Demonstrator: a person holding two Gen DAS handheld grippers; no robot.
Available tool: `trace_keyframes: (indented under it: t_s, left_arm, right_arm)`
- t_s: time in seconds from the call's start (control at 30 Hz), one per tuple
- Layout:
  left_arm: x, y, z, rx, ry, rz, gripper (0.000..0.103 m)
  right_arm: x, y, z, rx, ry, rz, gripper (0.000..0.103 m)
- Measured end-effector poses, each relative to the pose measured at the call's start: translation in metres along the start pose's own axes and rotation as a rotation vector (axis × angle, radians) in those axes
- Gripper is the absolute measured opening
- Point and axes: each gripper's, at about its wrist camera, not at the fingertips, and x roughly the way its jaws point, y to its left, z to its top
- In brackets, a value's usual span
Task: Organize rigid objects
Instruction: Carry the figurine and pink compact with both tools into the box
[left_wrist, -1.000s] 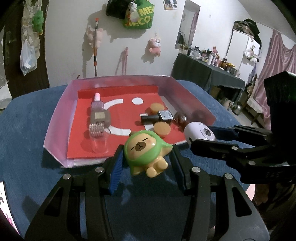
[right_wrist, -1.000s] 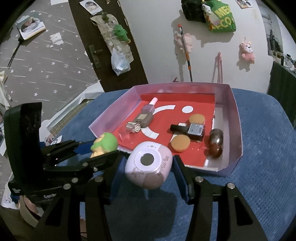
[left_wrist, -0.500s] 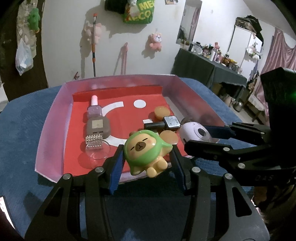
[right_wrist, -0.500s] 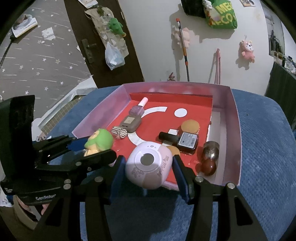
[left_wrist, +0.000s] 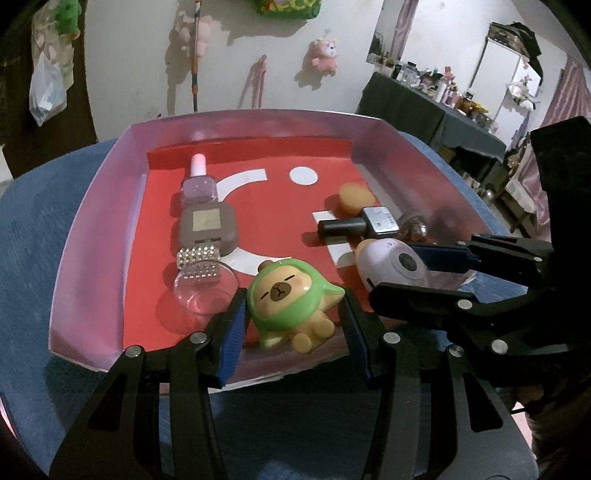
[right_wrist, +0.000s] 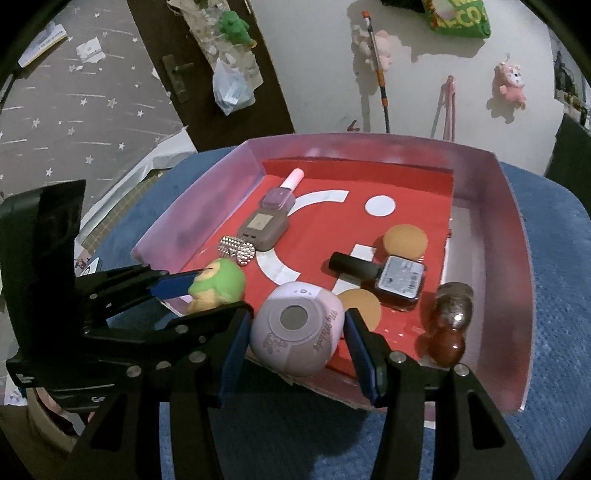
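You had both loads over the near edge of the pink tray (left_wrist: 92, 236). Your right gripper (right_wrist: 299, 332) was clamped across the lilac camera-shaped toy (right_wrist: 297, 326), a smooth rounded shell that likely slips unless taken across its widest part. Your left gripper (left_wrist: 291, 317) was closed on the green-hooded figurine (left_wrist: 291, 299), probably light, hard plastic, held by the sides of its hood.
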Motion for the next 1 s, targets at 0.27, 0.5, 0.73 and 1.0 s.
trace_keyframes:
  t_s: [0.27, 0.5, 0.73, 1.0]
  left_arm:
    - [0.011, 0.020, 0.002, -0.039, 0.028, 0.023, 0.047]
    - [0.018, 0.033, 0.001, -0.073, 0.045, 0.038, 0.047]
    - [0.019, 0.034, 0.001, -0.076, 0.041, 0.038, 0.047]
    - [0.017, 0.030, 0.001, -0.055, 0.048, 0.017, 0.047]
  right_arm:
    - [0.019, 0.004, 0.004, -0.008, 0.050, 0.027, 0.055]
    - [0.026, -0.001, 0.008, 0.017, 0.063, 0.039, 0.055]
    - [0.028, -0.005, 0.014, -0.003, 0.025, -0.086, 0.055]
    - [0.037, -0.001, 0.009, -0.029, 0.076, -0.038, 0.055]
